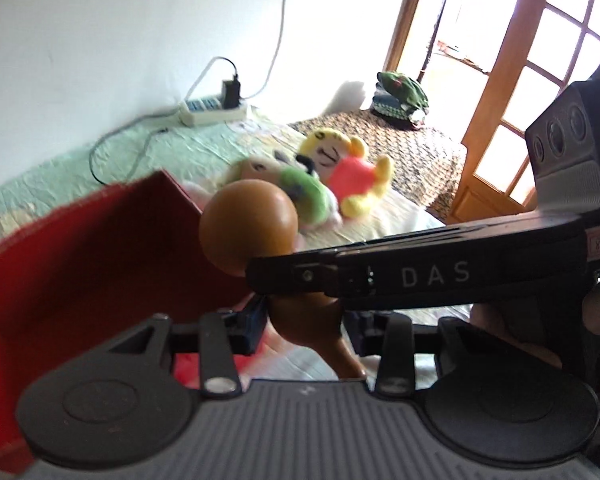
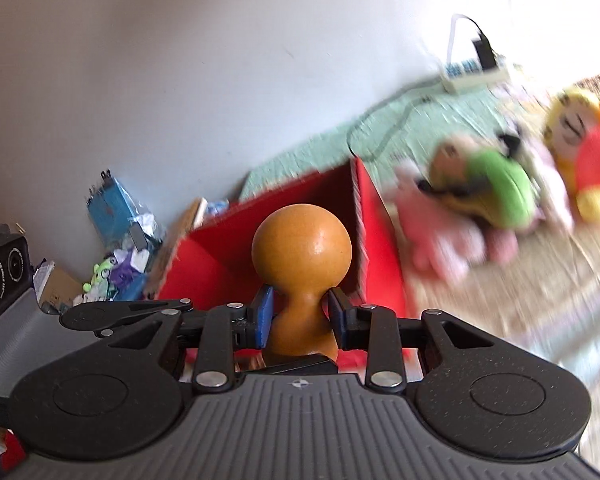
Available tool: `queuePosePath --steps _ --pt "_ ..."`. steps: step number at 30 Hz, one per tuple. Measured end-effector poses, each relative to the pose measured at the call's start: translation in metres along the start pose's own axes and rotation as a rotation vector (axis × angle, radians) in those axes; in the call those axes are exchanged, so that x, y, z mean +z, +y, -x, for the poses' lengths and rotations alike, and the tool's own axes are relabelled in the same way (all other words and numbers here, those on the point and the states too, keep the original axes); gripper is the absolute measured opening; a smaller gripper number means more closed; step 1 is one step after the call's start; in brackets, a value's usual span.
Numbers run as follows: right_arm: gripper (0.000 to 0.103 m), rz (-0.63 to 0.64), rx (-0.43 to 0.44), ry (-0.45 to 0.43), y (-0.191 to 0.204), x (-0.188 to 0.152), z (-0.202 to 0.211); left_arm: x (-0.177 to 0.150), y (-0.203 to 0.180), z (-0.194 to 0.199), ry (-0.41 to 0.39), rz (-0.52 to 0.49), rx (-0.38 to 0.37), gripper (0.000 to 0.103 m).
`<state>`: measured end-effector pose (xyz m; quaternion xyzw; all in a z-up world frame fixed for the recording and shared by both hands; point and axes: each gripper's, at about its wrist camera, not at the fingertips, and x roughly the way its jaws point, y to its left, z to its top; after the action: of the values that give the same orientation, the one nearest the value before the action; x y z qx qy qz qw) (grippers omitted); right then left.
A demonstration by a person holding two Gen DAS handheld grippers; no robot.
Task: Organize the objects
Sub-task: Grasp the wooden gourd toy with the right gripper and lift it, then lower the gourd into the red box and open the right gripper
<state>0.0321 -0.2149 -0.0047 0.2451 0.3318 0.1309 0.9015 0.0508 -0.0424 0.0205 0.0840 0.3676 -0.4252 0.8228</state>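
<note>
My right gripper (image 2: 300, 312) is shut on the neck of an orange-brown wooden knob-headed piece (image 2: 302, 248), held above the bed in front of an open red box (image 2: 284, 216). In the left wrist view the same wooden piece (image 1: 248, 224) shows beside the red box (image 1: 100, 248), with the right gripper's arm (image 1: 380, 278) crossing in front. My left gripper (image 1: 304, 328) sits around the wooden piece's lower body; its blue pads look spread and I cannot tell if they press it. A heap of plush toys (image 2: 496, 196) lies right of the box, and shows in the left wrist view (image 1: 324, 184).
A white power strip (image 1: 214, 110) with cables lies on the green bedspread by the wall. A folded green cloth pile (image 1: 400, 98) sits on a patterned cover near the wooden door (image 1: 540, 80). Clutter and a blue packet (image 2: 112, 208) lie on the floor at left.
</note>
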Motion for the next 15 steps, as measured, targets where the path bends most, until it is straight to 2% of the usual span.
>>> queuePosePath --steps 3,8,15 --pt "0.033 0.034 -0.015 0.007 0.009 0.019 -0.026 0.012 0.023 -0.006 0.003 0.014 0.043 0.041" --pt "0.033 0.066 -0.037 0.074 0.014 0.041 -0.076 0.02 0.066 -0.035 0.058 0.079 0.115 0.041" --pt "0.033 0.118 -0.098 0.148 0.017 0.041 -0.126 0.013 0.097 -0.061 0.117 0.126 0.184 0.045"
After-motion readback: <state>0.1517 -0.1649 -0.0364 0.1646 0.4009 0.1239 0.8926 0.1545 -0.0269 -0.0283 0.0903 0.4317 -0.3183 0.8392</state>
